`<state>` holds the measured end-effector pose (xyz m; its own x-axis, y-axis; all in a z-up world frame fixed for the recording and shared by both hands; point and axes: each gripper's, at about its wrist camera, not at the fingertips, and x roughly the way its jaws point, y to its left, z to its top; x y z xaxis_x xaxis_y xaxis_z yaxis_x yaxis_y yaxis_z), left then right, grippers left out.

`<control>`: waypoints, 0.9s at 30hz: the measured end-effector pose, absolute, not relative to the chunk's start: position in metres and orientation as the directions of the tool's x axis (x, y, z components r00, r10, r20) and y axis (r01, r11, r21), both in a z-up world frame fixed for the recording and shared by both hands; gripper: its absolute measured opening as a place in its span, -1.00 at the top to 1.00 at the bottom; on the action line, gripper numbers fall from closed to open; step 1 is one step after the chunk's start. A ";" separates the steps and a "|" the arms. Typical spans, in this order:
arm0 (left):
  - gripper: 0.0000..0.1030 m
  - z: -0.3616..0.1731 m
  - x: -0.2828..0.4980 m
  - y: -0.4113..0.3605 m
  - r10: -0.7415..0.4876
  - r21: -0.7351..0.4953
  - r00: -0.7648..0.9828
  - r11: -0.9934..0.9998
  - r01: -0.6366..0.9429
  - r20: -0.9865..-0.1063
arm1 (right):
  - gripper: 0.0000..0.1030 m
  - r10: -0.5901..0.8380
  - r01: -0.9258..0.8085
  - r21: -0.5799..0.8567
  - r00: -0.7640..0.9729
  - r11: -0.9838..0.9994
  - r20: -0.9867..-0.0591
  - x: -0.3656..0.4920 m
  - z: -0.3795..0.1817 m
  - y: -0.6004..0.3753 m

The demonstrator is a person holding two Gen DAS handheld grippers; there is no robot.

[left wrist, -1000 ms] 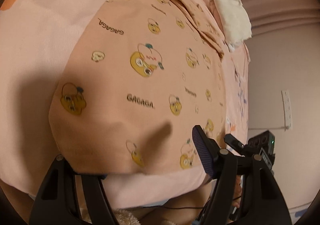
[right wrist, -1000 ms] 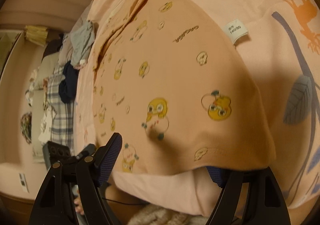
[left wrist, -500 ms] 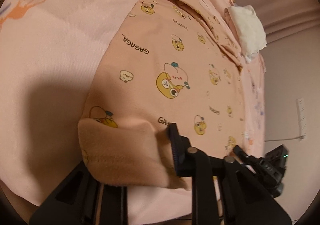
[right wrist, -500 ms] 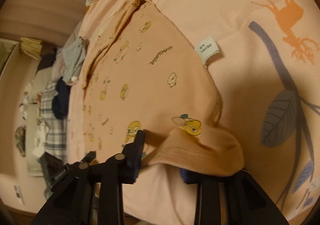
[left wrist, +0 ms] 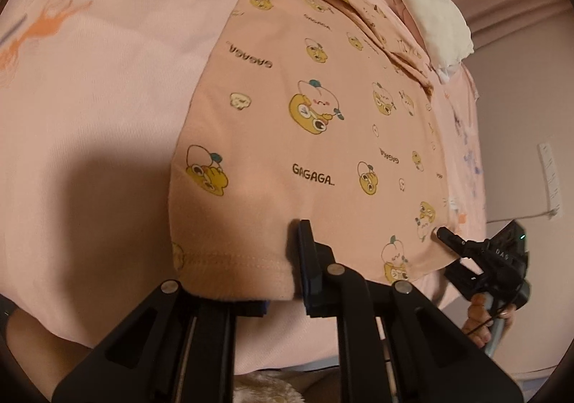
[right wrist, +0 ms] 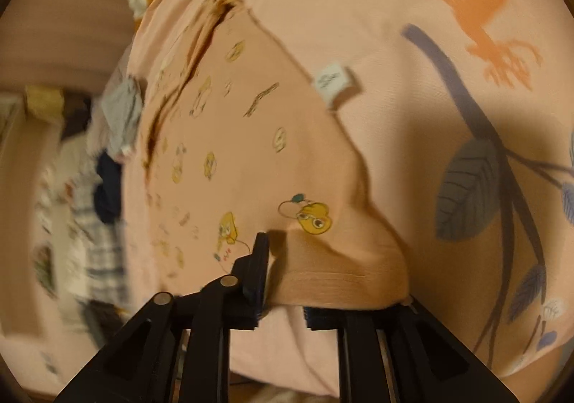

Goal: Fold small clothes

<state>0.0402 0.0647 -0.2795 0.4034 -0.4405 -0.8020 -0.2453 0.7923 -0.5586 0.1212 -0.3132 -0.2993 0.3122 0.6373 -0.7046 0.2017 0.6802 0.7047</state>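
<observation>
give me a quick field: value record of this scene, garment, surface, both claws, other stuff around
garment: peach cartoon-print shirt, lying flat apart from its lifted hem corners
label: white size tag at the shirt's right edge
surface: pink bedsheet with orange deer and grey leaf print
left claw: shut on the hem's left corner
right claw: shut on the hem's right corner; view blurred
other items: white cloth beyond the shirt; grey garment at the bed's far side
task stage: hem gripped, fold not yet made
</observation>
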 end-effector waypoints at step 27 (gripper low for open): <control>0.78 -0.276 0.053 0.044 -0.295 -0.414 0.433 0.885 -0.213 -0.852 | 0.85 0.409 0.103 0.470 0.358 0.876 -0.840 0.128 -0.289 -0.283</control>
<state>0.0534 0.0438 -0.2757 0.4326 -0.2950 -0.8520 -0.2129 0.8848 -0.4144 0.1278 -0.2826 -0.2888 0.3575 0.4089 -0.8397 0.1027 0.8764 0.4705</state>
